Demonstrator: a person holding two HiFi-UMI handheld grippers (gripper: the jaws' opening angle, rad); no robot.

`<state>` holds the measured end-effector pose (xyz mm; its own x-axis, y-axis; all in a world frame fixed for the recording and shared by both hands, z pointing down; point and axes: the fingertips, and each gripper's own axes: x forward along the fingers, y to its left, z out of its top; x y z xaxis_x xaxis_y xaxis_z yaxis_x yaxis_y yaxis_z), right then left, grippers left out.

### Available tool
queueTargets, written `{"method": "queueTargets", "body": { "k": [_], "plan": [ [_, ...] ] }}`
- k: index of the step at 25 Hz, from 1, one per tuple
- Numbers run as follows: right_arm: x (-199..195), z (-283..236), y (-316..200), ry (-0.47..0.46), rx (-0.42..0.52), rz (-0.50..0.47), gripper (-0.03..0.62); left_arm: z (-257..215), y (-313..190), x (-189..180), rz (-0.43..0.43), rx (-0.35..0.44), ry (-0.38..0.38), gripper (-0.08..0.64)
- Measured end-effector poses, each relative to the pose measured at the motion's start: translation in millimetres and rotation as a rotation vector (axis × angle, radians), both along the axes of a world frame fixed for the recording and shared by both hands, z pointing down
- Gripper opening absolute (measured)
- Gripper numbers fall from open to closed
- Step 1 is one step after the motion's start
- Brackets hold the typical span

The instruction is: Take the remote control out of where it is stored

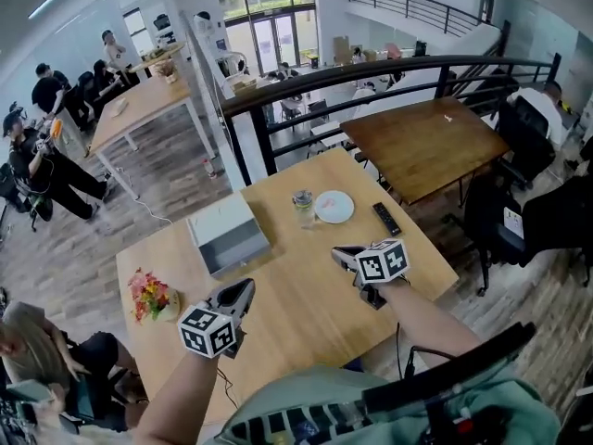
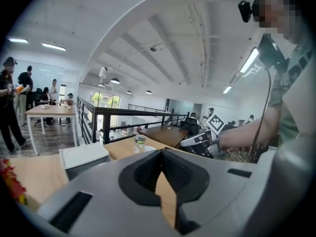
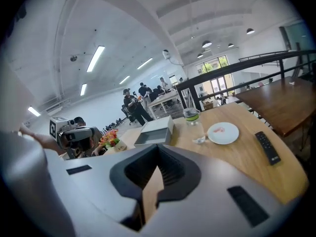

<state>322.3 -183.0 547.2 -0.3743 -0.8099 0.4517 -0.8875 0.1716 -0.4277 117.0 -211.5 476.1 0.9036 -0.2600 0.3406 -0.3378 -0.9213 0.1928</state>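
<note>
Remote control (image 1: 386,219): lies flat on the worktop (image 1: 296,327) near its right edge, beside the white plate (image 1: 334,207), out in the open. It is well apart from the grey box (image 1: 229,233), which is probably its storage place, though the box's inside is hard to read from here.

Left tool (image 1: 245,290): jaws pressed together, nothing between them, held above the near-left part of the worktop. Right tool (image 1: 346,256): jaws likewise closed on nothing, held above the near-right part, remote ahead and to its right.

Handling, as a judgement: the remote looks a slim, stiff, light plastic bar. Smooth casing, so it may slip in a shallow pinch. Not fragile, but the buttons face up. Best hold is across the narrow width, at mid-length, pads on the two long edges. It lies low on the wood, so the jaws need to come down nearly to the surface.

Count: one remote, one grey box, one plate, one clear bottle (image 1: 303,208), one pot of flowers (image 1: 150,295), two tools.
</note>
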Motion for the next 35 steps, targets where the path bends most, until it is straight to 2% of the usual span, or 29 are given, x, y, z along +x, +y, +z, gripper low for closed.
{"method": "queueTargets", "body": {
  "k": [5,7,12,16,20,25,35],
  "plan": [
    [-93.3,-43.3,-10.0,-0.039,0.069,-0.034,0.008,-29.0,18.2,-132.3,-0.097,0.065,0.018,0.005],
    [-125.9,-62.9,-9.8,-0.017,0.101,-0.057,0.008,-40.9,31.9,-175.9,-0.124,0.095,0.033,0.003],
    [-202.2,-116.7,-7.1,0.034,0.213,-0.143,0.006,-69.9,51.2,-267.0,-0.201,0.177,0.091,0.005],
    [-234.2,-143.0,-1.4,0.042,0.261,-0.201,0.005,-79.9,57.8,-317.3,-0.311,0.187,0.123,0.005],
    [-235.7,-157.1,1.5,0.064,0.281,-0.250,0.005,-81.3,66.3,-339.5,-0.402,0.168,0.151,0.005],
    [-214.0,-161.6,2.1,0.087,0.279,-0.268,0.005,-85.7,68.1,-337.6,-0.467,0.154,0.205,0.005],
    [-199.7,-166.9,-3.9,0.090,0.294,-0.254,0.005,-92.9,54.0,-299.0,-0.371,0.153,0.200,0.005]
  ]
}}
